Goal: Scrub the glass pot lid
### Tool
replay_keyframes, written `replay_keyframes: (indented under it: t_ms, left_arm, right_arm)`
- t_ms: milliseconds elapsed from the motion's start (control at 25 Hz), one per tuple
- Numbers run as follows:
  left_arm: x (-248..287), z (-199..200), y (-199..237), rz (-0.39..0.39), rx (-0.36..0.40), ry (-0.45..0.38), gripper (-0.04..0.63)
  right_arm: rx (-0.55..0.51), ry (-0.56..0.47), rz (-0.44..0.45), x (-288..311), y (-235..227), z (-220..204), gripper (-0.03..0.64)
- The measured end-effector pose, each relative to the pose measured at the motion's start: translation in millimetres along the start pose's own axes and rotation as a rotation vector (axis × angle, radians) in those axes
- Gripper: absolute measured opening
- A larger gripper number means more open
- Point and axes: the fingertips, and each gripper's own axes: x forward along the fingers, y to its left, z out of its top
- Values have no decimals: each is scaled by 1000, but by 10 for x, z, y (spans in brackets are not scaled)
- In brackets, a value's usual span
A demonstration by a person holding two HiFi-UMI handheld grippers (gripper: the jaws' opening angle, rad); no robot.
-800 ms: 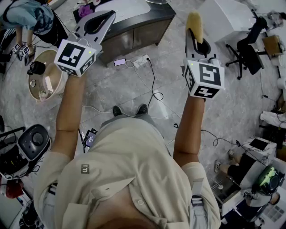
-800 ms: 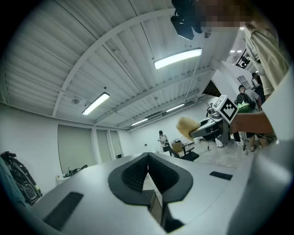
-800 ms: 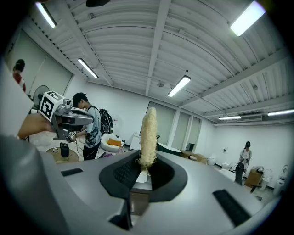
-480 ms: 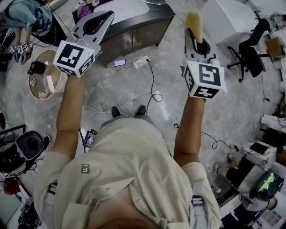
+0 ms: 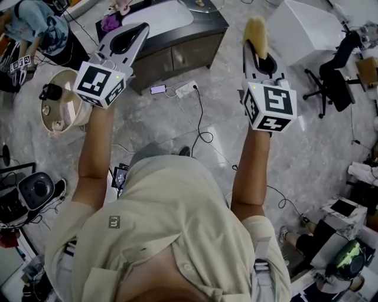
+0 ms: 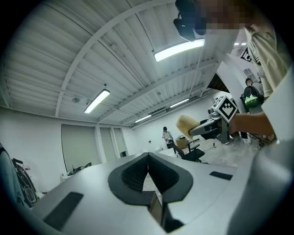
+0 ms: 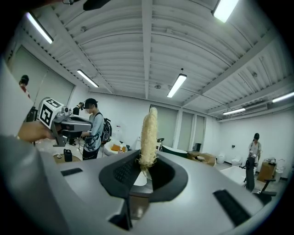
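Both grippers are held up in front of the person, above the floor. My right gripper [image 5: 255,42] is shut on a yellow fibrous scrubber [image 5: 256,28], which stands up from its jaws in the right gripper view as a pale strip [image 7: 148,135]. My left gripper [image 5: 140,28] is shut with nothing between its black pads [image 6: 138,172]. The left gripper view shows the right gripper [image 6: 216,125] and the scrubber [image 6: 186,126] off to the right. In none of the views can I make out a glass pot lid.
A dark cabinet [image 5: 177,50] topped by a white basin [image 5: 159,13] stands ahead. A round tub-like stand [image 5: 59,103] is at the left, a power strip [image 5: 188,81] with cables lies on the floor, and an office chair [image 5: 331,71] is at the right. A person in blue [image 5: 35,20] stands far left.
Both grippers keep their pose and stay shut. The cabinet and floor have slid lower in the head view, showing more of the countertop; the person's feet are now hidden.
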Motion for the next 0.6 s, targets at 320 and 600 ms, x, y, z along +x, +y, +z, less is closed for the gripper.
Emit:
replay_keyframes:
  t_ms: [320, 600]
  left_arm:
    - [354, -162, -24, -35, -9, 15, 15]
    - [1026, -436, 142, -84, -63, -17, 15]
  right_arm:
    - [33, 31, 5, 117, -143, -235, 49]
    - [15, 106, -35, 450, -396, -498, 49]
